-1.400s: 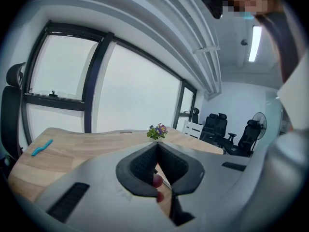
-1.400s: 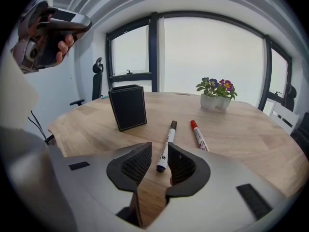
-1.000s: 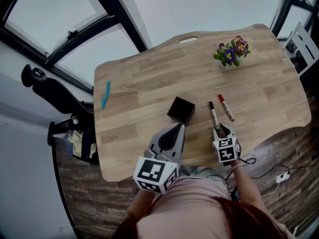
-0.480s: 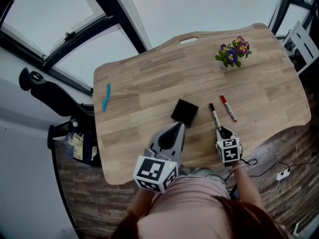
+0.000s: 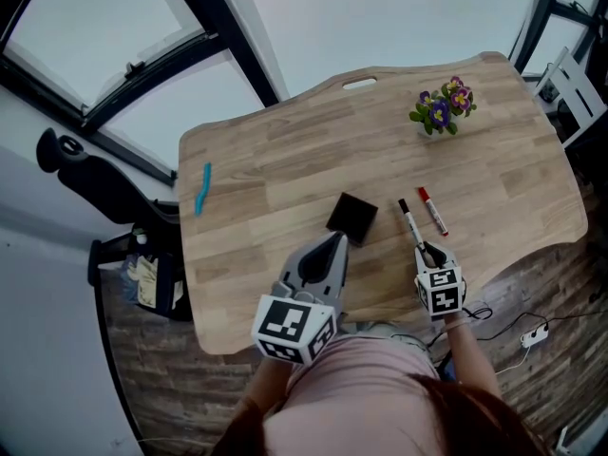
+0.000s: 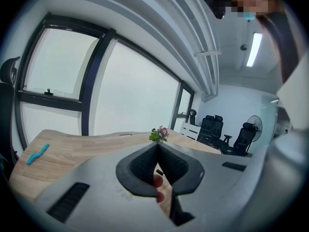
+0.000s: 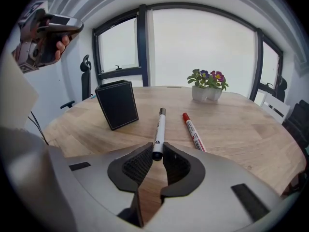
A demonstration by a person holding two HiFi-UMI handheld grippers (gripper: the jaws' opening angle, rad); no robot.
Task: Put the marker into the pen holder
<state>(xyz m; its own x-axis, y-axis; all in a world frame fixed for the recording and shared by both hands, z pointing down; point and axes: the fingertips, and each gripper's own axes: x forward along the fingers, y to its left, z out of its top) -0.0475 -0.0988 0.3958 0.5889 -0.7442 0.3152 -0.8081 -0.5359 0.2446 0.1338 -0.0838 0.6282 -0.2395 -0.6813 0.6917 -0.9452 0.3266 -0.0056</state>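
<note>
Your left tongs [image 6: 157, 147] tips together; purple-flowered potted plant [image 6: 159, 134] just beyond; turquoise curved strip [image 6: 37, 154] on light wooden desk [image 6: 77, 151].
</note>
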